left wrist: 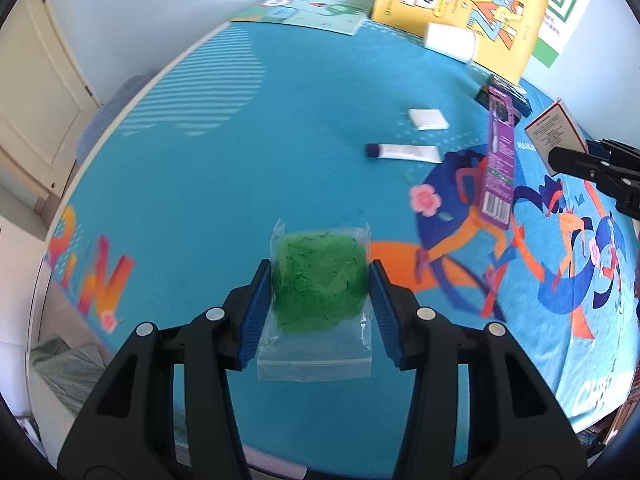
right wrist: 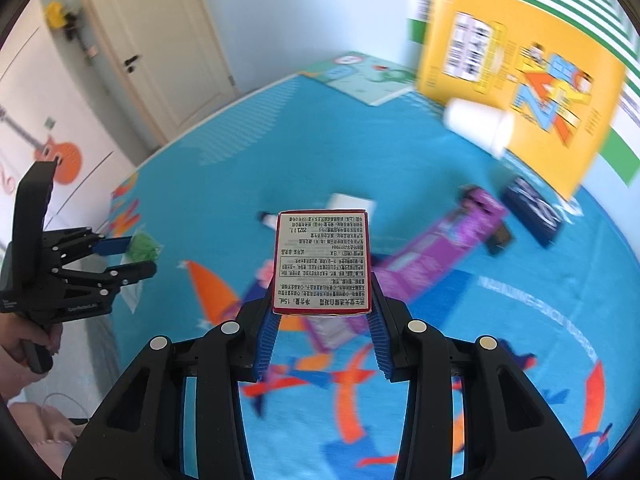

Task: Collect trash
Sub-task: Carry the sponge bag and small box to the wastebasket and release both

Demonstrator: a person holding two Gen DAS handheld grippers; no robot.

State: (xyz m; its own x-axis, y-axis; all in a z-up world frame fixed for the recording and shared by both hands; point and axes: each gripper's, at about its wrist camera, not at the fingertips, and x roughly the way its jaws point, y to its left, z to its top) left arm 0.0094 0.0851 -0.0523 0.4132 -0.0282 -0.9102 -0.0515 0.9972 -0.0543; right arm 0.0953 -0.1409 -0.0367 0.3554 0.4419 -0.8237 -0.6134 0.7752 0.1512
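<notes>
- The left gripper (left wrist: 318, 280) is clamped on a clear plastic zip bag with crumpled green stuff inside (left wrist: 319, 292); the blue pads press its 2 sides, and the bag hangs above the blue printed mat (left wrist: 200, 184), clear of it. The film is soft and slick, so my guess is it could slide out of the pads if the hand swings or tilts hard.
- The right gripper (right wrist: 323, 300) is clenched on a small white cardboard box with red edges and printed text (right wrist: 323, 264), pinched near its lower end only, most of it standing past the fingertips. That short hold leaves room for the box to pivot or drop.
- No bin shows in either view, so where both pieces must go cannot be told; carrying 2 things at once to an unseen place risks losing 1.
- Left on the mat: a white tube with a dark cap (left wrist: 404, 153), a long purple carton (left wrist: 499, 160), a flat white packet (left wrist: 427, 119) and a white bottle lying on its side (left wrist: 450, 41). A low pass could knock them.
</notes>
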